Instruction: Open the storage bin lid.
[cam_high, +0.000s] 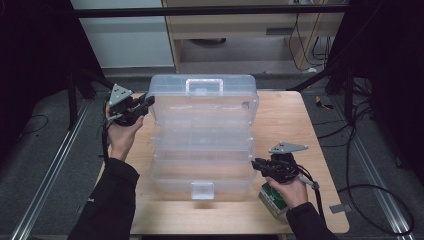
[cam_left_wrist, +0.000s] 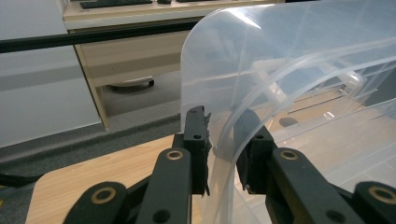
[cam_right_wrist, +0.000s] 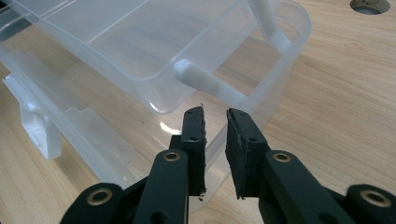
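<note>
A clear plastic tiered storage box (cam_high: 202, 167) stands in the middle of the wooden table (cam_high: 295, 125), its lid (cam_high: 202, 100) raised at the back. My left gripper (cam_high: 149, 101) is at the lid's left corner. In the left gripper view the lid's curved rim (cam_left_wrist: 222, 135) runs between the pads of the left gripper (cam_left_wrist: 223, 119), which is shut on it. My right gripper (cam_high: 254, 164) is at the box's right side, near the front. In the right gripper view that gripper (cam_right_wrist: 215, 112) stands nearly closed over the base's clear wall (cam_right_wrist: 280, 70), below a white tray arm (cam_right_wrist: 210, 84).
A green and white carton (cam_high: 272, 199) lies on the table under my right hand. The lid carries a white handle (cam_high: 204, 86), and a latch (cam_high: 202, 190) hangs at the box's front. A cabinet (cam_high: 240, 30) stands beyond the table. Cables (cam_high: 370, 195) lie on the floor at the right.
</note>
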